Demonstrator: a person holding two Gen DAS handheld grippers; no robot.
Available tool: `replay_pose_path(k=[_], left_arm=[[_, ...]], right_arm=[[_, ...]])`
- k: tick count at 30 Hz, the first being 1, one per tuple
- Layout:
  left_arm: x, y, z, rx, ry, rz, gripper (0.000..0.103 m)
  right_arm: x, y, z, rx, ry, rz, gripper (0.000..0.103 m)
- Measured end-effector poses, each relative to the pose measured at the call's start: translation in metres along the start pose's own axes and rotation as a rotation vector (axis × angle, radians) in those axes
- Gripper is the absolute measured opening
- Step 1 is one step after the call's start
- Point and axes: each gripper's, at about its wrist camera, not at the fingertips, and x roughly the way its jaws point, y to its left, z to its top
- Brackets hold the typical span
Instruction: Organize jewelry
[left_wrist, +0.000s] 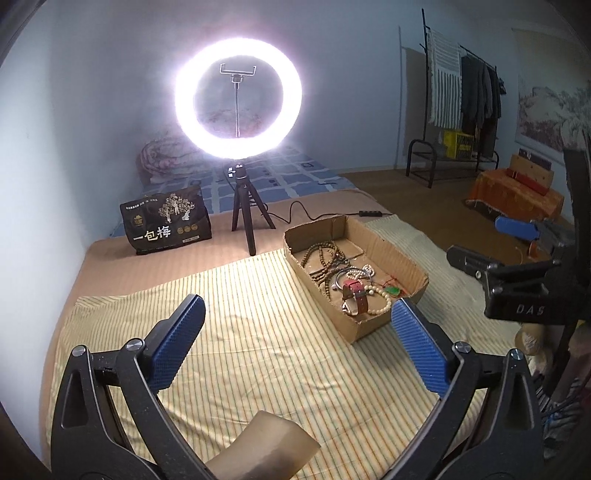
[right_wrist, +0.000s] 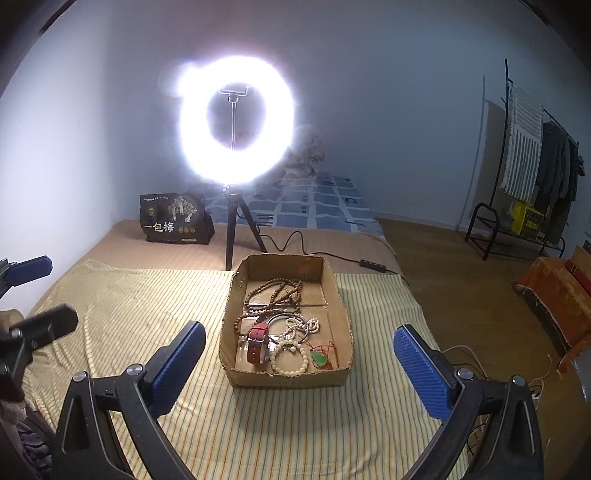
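Holding both tools back from the work, I see all the jewelry lying inside the shallow brown cardboard tray (right_wrist: 343, 347) on the yellow striped cloth (right_wrist: 129, 314). My right gripper (right_wrist: 299, 360) hangs just short of the tray's near wall, jaws spread wide and holding nothing. My left gripper (left_wrist: 297, 334) sits off to the tray's left over bare cloth, jaws likewise spread and empty.

Inside the tray, the long brown wooden bead strand (right_wrist: 275, 290) loops across the far half. Nearer me lie the red leather-strap watch (right_wrist: 257, 341), the cream bead bracelet (right_wrist: 290, 356), a pale pearl-like strand (right_wrist: 301, 326), a thin dark bangle (right_wrist: 282, 317) and the green pendant on red cord (right_wrist: 319, 358), several overlapping.

With everything in the tray and nothing on the cloth, this fits either a gathering just completed or a heap waiting to be sorted out; I cannot settle which. If any piece is to be lifted, I judge the watch or cream bracelet easiest, since the strands around them look tangled and could drag along.
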Motion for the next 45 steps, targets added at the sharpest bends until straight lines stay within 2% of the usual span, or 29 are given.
replay_pose_path(k=[13, 45], left_arm=[[0.001, -0.002, -0.002, 0.005, -0.001, -0.003, 0.103], [0.001, -0.005, -0.002, 0.004, 0.008, -0.002, 0.103]], right_arm=[[0.003, -0.010, -0.003, 0.040, 0.005, -0.015, 0.103], [0.005, -0.012, -0.004, 0.038, 0.009, -0.018, 0.103]])
